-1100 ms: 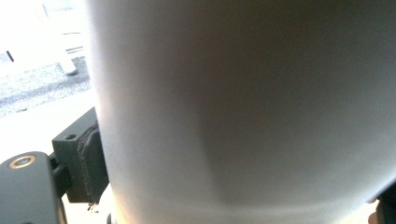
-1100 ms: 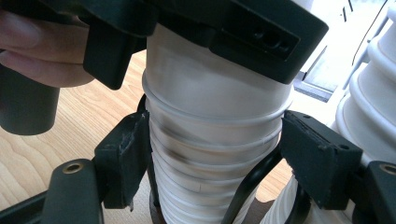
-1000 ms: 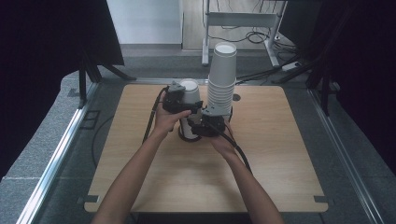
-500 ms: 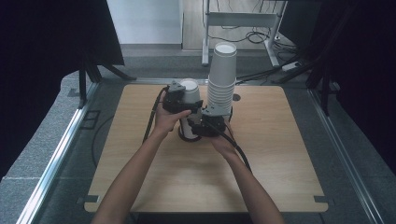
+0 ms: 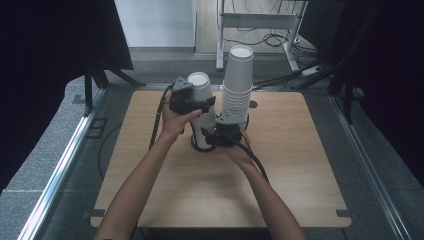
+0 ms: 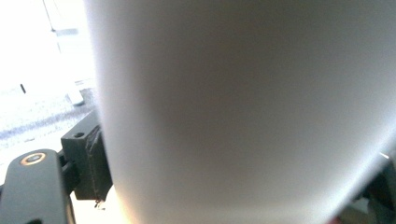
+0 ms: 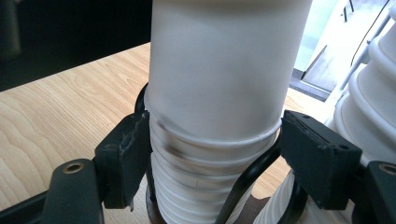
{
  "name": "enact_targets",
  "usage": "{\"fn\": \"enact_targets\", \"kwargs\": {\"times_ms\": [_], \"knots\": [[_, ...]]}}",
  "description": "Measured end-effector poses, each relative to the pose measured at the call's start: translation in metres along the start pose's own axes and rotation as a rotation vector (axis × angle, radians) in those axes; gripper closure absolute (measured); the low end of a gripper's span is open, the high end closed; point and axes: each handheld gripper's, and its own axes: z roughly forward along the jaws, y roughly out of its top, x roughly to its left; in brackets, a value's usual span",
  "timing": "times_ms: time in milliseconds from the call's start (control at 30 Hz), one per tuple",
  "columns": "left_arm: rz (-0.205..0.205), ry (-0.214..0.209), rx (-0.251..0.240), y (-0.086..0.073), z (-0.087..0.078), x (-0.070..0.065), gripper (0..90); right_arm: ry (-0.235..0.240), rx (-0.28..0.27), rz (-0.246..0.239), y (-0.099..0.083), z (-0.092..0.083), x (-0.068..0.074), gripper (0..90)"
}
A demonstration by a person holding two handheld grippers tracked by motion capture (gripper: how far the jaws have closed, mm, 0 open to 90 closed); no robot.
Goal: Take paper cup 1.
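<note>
From above, the left gripper clamps the top cup — its jaws just closing — while the right gripper view shows 2 jaws clasping the short stack beneath.

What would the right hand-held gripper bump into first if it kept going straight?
The right hand-held gripper already clamps the short stack of white cups; straight on, that stack blocks it.

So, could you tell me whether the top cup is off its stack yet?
Not yet: the top cup still overlaps the short stack beneath.
</note>
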Motion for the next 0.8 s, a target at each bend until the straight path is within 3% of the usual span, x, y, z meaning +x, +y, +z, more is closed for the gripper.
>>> {"fn": "enact_targets", "kwargs": {"times_ms": [167, 400, 600, 800], "knots": [[-0.025, -0.008, -0.056, 0.011, -0.014, 0.0, 14.6, 0.001, 0.011, -0.009, 0.0, -0.001, 0.0, 26.1], [-0.029, -0.004, -0.101, 0.023, -0.029, 0.002, 14.6, 0.001, 0.016, -0.013, -0.001, 0.0, -0.001, 25.7], [-0.019, 0.002, -0.146, 0.031, -0.045, 0.0, 14.6, 0.005, 0.012, -0.008, -0.001, -0.001, -0.001, 25.8], [0.007, -0.011, -0.152, 0.031, -0.06, -0.005, 14.7, 0.013, 0.012, 0.002, -0.002, -0.002, -0.002, 25.8]]}}
